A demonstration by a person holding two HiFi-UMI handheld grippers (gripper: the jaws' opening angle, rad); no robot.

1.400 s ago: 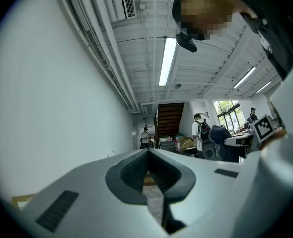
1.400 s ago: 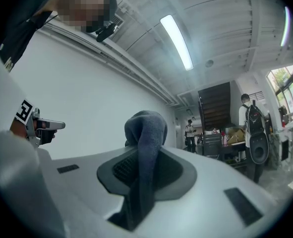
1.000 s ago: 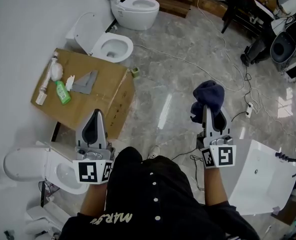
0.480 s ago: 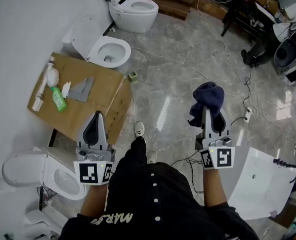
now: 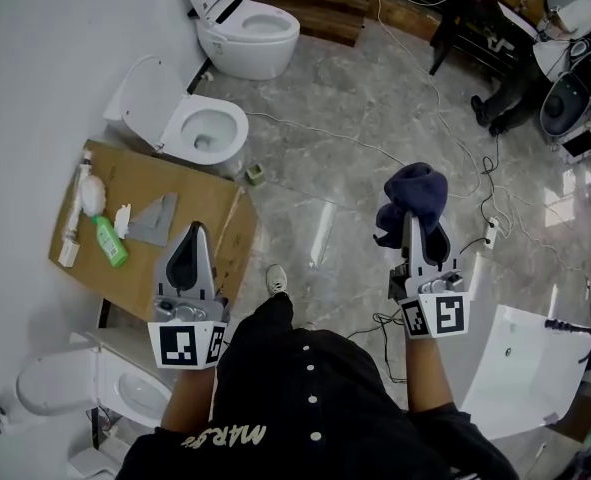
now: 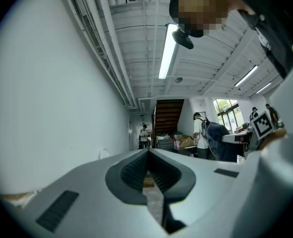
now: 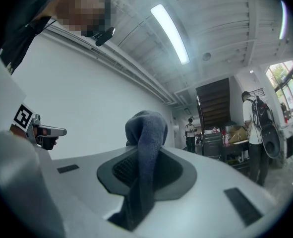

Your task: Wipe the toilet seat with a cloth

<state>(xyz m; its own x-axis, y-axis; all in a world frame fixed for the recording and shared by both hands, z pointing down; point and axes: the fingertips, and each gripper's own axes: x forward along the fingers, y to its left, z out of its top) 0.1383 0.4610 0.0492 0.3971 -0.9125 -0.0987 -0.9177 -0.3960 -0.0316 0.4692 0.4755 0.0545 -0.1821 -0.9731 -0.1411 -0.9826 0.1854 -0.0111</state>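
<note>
My right gripper [image 5: 413,216] is shut on a dark blue cloth [image 5: 413,194], held up at chest height; in the right gripper view the cloth [image 7: 145,138] bulges out between the closed jaws. My left gripper [image 5: 194,230] is shut with nothing in it, its tips meeting in the left gripper view [image 6: 147,151]. Several toilets line the white wall at the left: one with its lid raised [image 5: 187,126], one further back [image 5: 245,30], and one close to my left side [image 5: 125,388]. Both grippers are well above the floor and away from any toilet.
A cardboard box [image 5: 190,238] beside the wall carries a green bottle [image 5: 107,241], a brush [image 5: 78,203] and a grey cloth [image 5: 157,218]. Cables [image 5: 375,153] trail across the marble floor. A white unit [image 5: 520,368] stands at the right; people stand in the distance [image 7: 254,128].
The person has walked forward: the toilets and the cardboard box have slid down and left in the head view. Both grippers keep the same pose, the cloth still held.
</note>
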